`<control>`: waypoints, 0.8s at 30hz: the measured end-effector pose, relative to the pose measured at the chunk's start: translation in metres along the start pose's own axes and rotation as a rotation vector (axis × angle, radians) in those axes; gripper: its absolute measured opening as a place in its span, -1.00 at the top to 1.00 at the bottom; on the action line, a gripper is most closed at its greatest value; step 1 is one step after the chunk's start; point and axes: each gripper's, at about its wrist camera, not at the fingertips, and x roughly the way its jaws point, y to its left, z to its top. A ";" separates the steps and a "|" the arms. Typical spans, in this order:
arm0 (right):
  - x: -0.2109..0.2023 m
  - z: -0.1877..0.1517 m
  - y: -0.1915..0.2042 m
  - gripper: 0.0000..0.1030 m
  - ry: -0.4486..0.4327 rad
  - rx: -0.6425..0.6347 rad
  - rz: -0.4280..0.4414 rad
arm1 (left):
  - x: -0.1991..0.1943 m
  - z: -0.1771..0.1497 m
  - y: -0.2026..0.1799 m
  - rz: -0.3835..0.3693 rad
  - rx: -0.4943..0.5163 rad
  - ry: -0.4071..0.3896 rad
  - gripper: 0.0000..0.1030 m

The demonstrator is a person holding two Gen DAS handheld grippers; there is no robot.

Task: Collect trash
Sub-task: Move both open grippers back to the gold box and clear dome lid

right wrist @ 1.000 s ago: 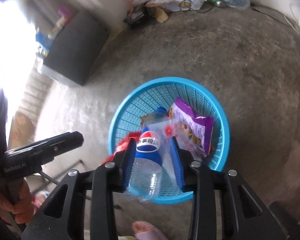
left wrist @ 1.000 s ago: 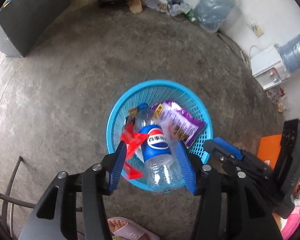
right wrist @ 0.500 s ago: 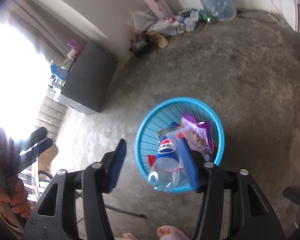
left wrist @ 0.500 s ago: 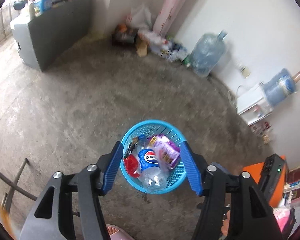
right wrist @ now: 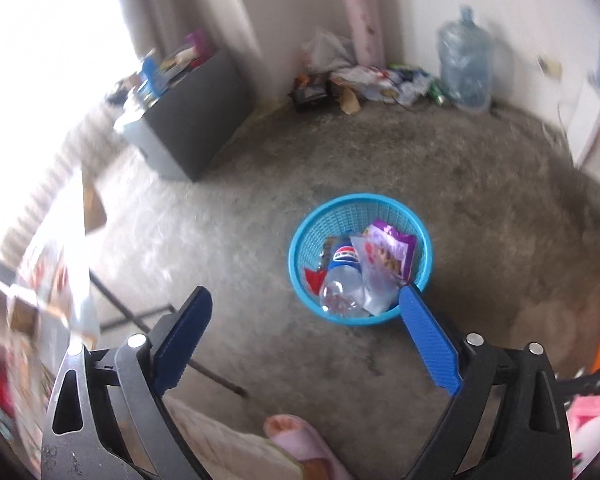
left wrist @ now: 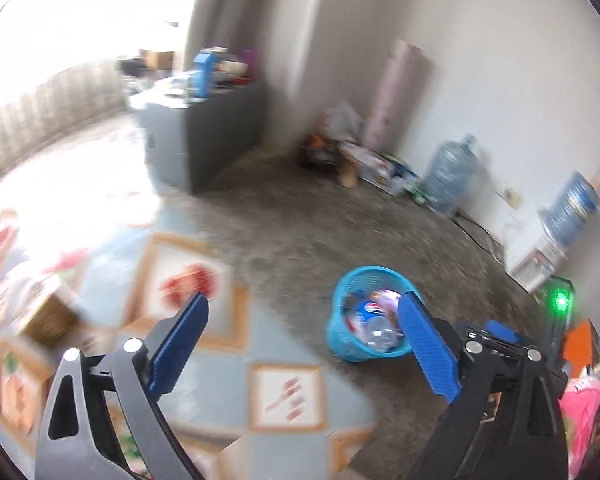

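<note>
my left gripper point(left wrist: 302, 344): jaws opening, nothing between them | my right gripper point(right wrist: 304, 338): jaws opening, empty too | round blue plastic mesh basket point(right wrist: 422, 240): centre-right on the floor; holds clear plastic Pepsi bottle point(right wrist: 342, 278), purple snack packet point(right wrist: 392, 250)

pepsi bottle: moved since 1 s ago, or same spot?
Yes. It was between the right gripper's pads over the rim of the blue basket; now the Pepsi bottle lies inside the basket, and the jaws are opening with nothing between them.
</note>
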 end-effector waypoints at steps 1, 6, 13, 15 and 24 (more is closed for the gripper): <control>-0.007 -0.002 0.010 -0.83 -0.021 -0.036 -0.017 | -0.012 -0.005 0.011 0.031 -0.020 -0.011 -0.82; -0.033 -0.010 0.044 -0.84 -0.111 -0.183 -0.161 | -0.056 -0.030 0.057 0.140 -0.104 -0.074 -0.83; -0.054 -0.019 0.071 -0.84 -0.240 -0.316 -0.154 | -0.108 -0.066 0.119 0.293 -0.217 -0.155 -0.83; -0.058 -0.017 0.070 -0.84 -0.250 -0.316 -0.042 | -0.121 -0.075 0.138 0.311 -0.258 -0.172 -0.83; -0.066 -0.011 0.136 -0.81 -0.196 -0.399 0.338 | -0.145 -0.090 0.198 0.332 -0.310 -0.231 -0.83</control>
